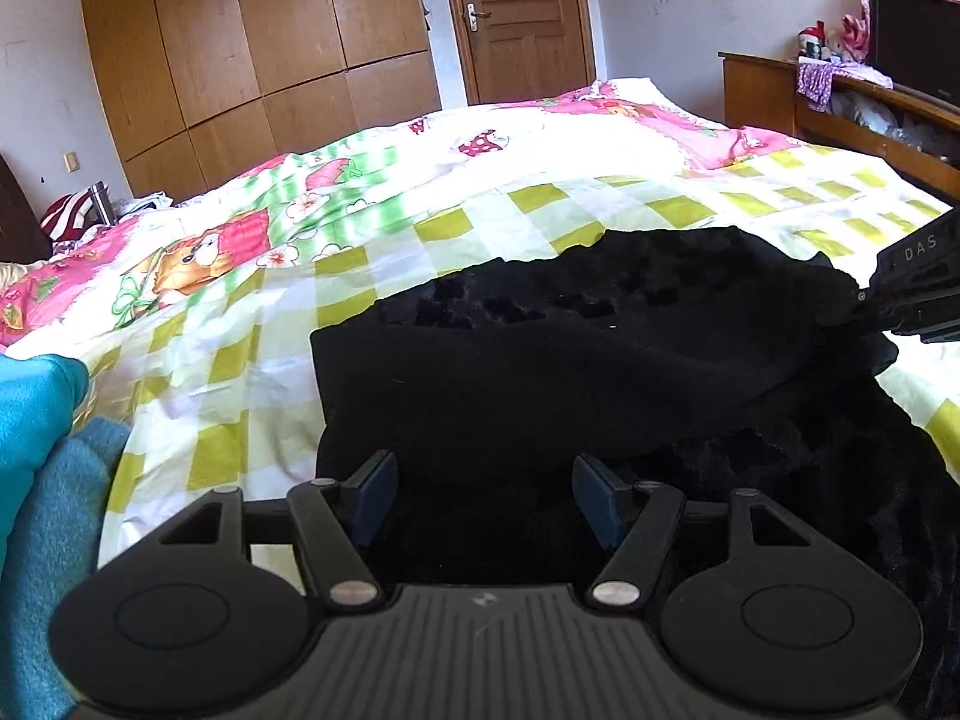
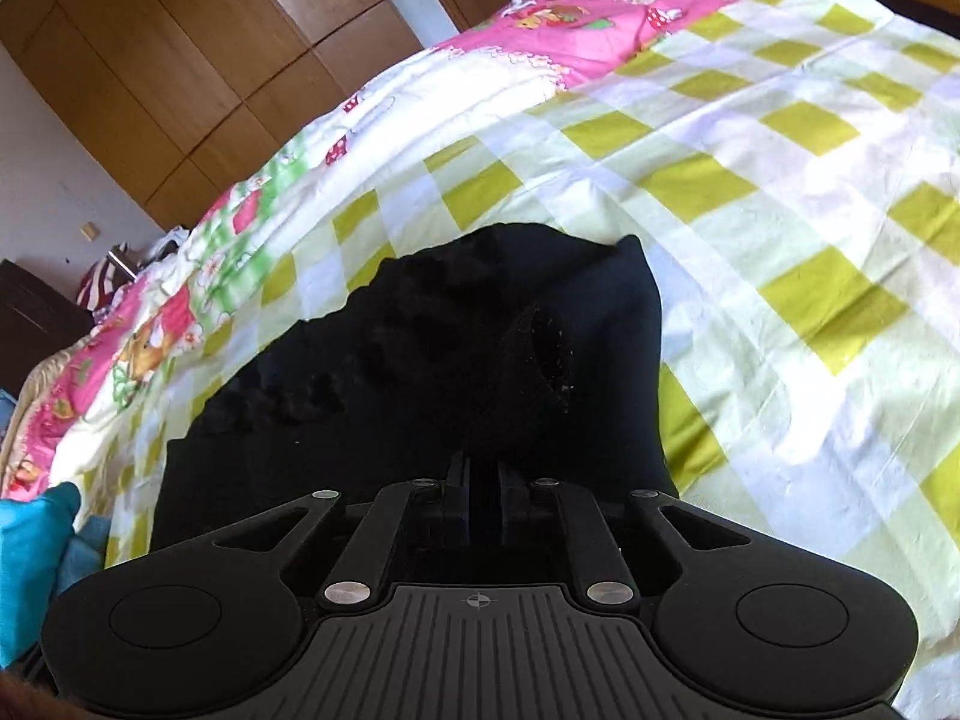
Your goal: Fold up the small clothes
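Note:
A black fuzzy garment [image 1: 570,360] lies on the bed, partly doubled over on itself. My left gripper [image 1: 485,495] is open, its fingers apart just above the garment's near edge, holding nothing. My right gripper [image 2: 474,474] is shut on a bunched fold of the black garment [image 2: 420,360] and lifts it a little. In the left wrist view the right gripper [image 1: 870,300] pinches the garment's right end at the frame's right side.
The bed carries a yellow-green checked sheet [image 1: 660,204] and a pink cartoon quilt [image 1: 198,252] further back. Blue-teal cloth [image 1: 42,450] lies at the near left. A wooden wardrobe [image 1: 240,48], a door [image 1: 516,18] and a wooden shelf unit [image 1: 840,108] stand behind.

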